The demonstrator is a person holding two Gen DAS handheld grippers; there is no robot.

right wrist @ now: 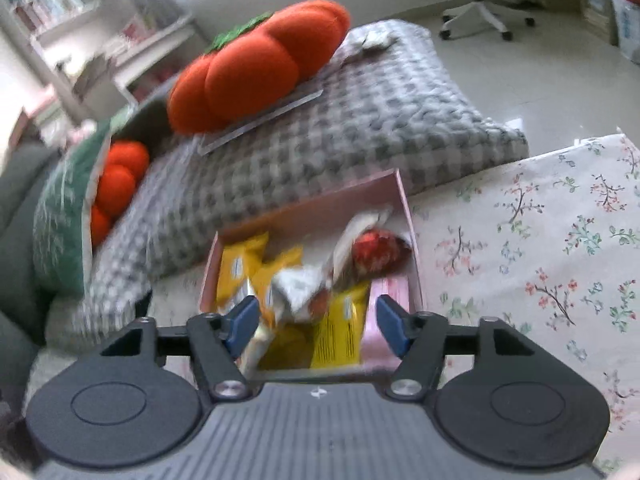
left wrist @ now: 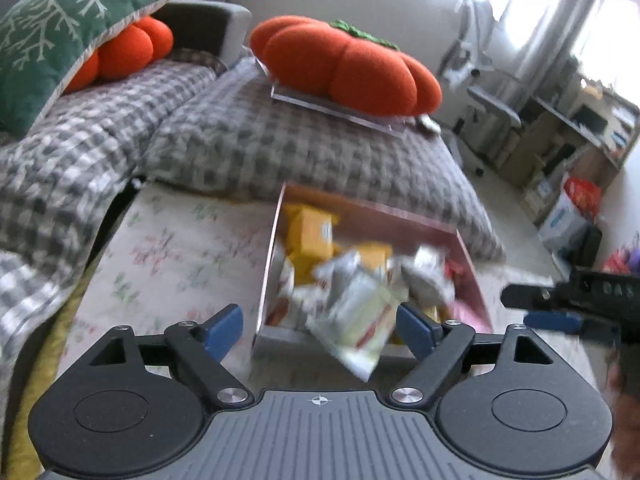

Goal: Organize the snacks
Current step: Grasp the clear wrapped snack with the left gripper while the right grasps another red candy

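Observation:
A pink box (left wrist: pixel 269 264) stands on the flowered cloth and holds several snack packets: yellow ones (left wrist: pixel 312 234) at the back, silver and white ones in front. My left gripper (left wrist: pixel 319 322) is open wide over the box's near edge. A blurred white and green packet (left wrist: pixel 356 330) hangs loose beside its right finger, and the left pad is far from it. In the right wrist view the pink box (right wrist: pixel 409 216) shows yellow packets (right wrist: pixel 240 264), a silver one (right wrist: pixel 300 284) and a red one (right wrist: pixel 376 254). My right gripper (right wrist: pixel 318 324) is open above them, pads off the packets. The right gripper's fingers (left wrist: pixel 554 320) also enter the left wrist view from the right.
The flowered tablecloth (right wrist: pixel 540 248) stretches right of the box. Behind it lies a grey checked quilt (left wrist: pixel 304 148) with an orange pumpkin cushion (left wrist: pixel 344 64) on a clear board. A green pillow (left wrist: pixel 60 36) is at far left, an office chair (right wrist: pixel 480 12) and shelves beyond.

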